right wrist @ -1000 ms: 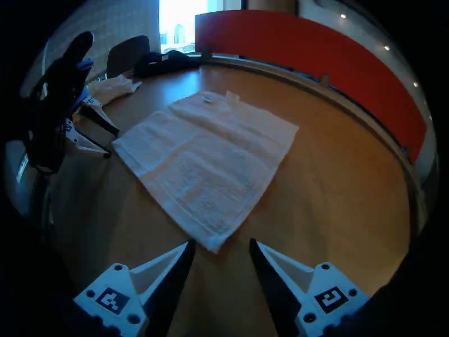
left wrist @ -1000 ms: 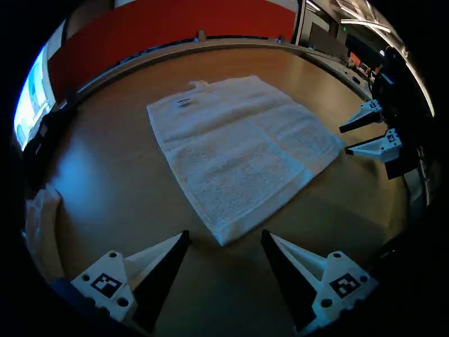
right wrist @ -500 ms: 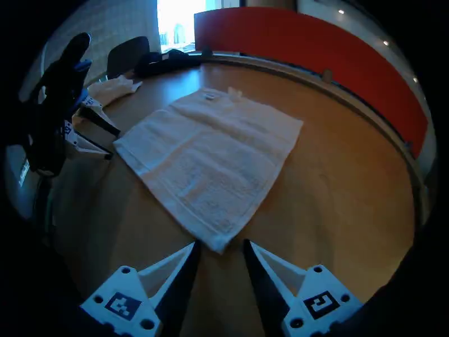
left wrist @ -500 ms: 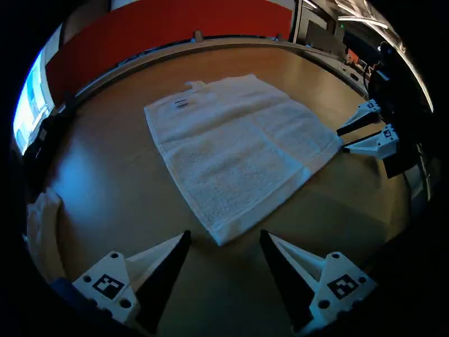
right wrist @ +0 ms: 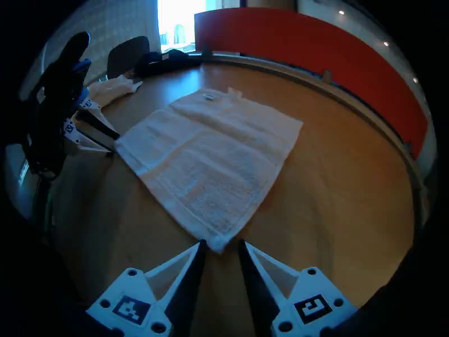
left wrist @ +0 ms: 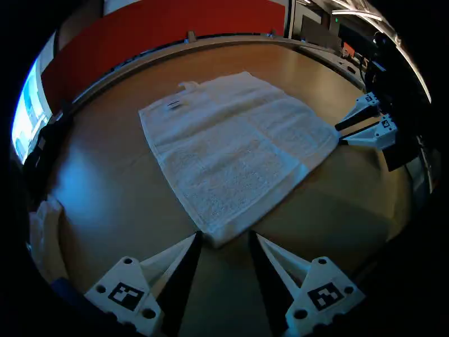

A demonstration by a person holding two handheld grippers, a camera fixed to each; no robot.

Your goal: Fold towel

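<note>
Towel (left wrist: pixel 236 146) lies flat on table (left wrist: pixel 112 185), unfolded. Left gripper (left wrist: pixel 224 237) & right gripper (right wrist: pixel 221 243) each straddle a near corner, part-spread, nothing pinched.

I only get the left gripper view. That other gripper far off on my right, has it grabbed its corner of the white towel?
Observer: Not quite. In the right gripper view, the right gripper has one finger on each side of the near corner of the white terry towel, and there is a gap between the fingers.
Operator: Ooh! Is there anywhere to sit?
Observer: Yes. A dark chair with a curved back stands at the far edge of the brown wooden table, beside a bright window.
</note>
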